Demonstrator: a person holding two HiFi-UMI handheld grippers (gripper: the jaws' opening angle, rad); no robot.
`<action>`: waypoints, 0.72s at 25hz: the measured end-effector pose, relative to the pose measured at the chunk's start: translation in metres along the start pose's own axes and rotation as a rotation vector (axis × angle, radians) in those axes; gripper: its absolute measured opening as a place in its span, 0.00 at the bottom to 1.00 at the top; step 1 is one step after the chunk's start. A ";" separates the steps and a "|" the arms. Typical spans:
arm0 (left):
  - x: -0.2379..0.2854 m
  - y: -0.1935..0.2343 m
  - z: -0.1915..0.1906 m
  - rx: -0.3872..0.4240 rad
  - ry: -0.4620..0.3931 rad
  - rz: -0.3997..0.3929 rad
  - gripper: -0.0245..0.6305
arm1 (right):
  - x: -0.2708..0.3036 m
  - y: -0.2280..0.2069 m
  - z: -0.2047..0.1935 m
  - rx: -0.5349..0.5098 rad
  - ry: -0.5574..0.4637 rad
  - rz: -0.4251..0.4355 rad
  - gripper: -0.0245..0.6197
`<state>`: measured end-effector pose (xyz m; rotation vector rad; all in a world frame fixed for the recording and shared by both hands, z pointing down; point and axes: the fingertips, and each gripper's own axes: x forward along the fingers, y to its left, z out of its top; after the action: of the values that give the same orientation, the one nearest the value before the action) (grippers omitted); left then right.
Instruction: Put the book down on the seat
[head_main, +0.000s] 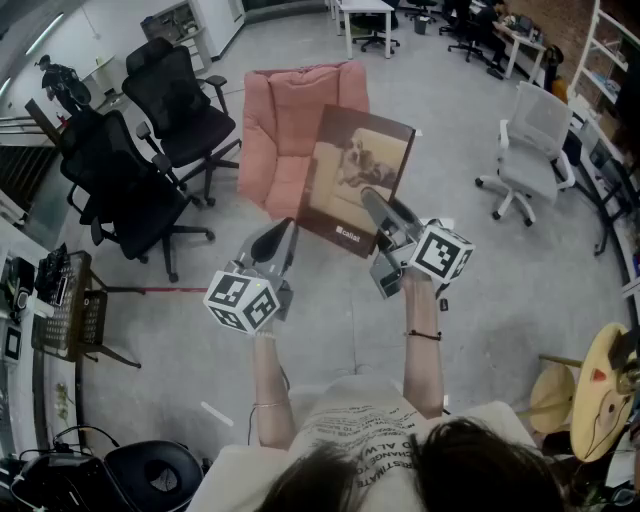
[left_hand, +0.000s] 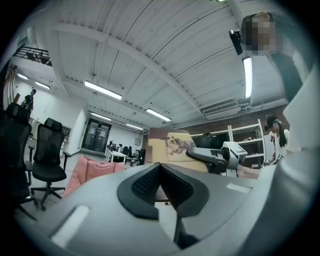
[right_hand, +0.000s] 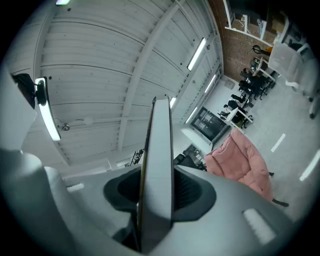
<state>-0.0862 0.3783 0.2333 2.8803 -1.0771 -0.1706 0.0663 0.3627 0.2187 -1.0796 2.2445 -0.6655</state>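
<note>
While the book (head_main: 355, 175) hangs in the air and touches nothing except the jaws that hold it, the main step of the task is not yet done. It stands nearly upright, a little tilted, with its brown cover (a picture of a dog on a sofa) turned toward the person.

The right gripper (head_main: 377, 212) holds it near the lower right corner of the cover. In the right gripper view the edge of the book (right_hand: 157, 170) runs straight up between the two pads, and both pads press on it from the sides. The left gripper (head_main: 275, 245) is just beside the lower left corner of the book, apart from it. In the left gripper view its jaws are brought together, with nothing between them.

Behind the book stands the pink armchair (head_main: 285, 110) on the grey floor (head_main: 470, 290). Its seat (head_main: 272, 190) is partly hidden by the book in the head view.

By my judgement the picking up is finished and the carrying is near its end. What is left is the whole putting-down part — to bring the book over the seat, lay it flat there, and open the jaws.
</note>
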 end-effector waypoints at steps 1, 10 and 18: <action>-0.001 0.001 0.001 0.000 0.000 0.000 0.03 | 0.000 0.001 0.000 0.001 0.000 0.002 0.27; -0.003 0.001 0.002 0.000 -0.001 0.004 0.03 | 0.002 0.005 0.000 0.014 -0.004 0.013 0.27; -0.005 0.003 -0.002 0.006 0.004 0.015 0.03 | 0.003 0.001 -0.001 0.035 -0.012 0.024 0.27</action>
<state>-0.0917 0.3792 0.2359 2.8755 -1.0998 -0.1609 0.0640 0.3609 0.2181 -1.0348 2.2241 -0.6843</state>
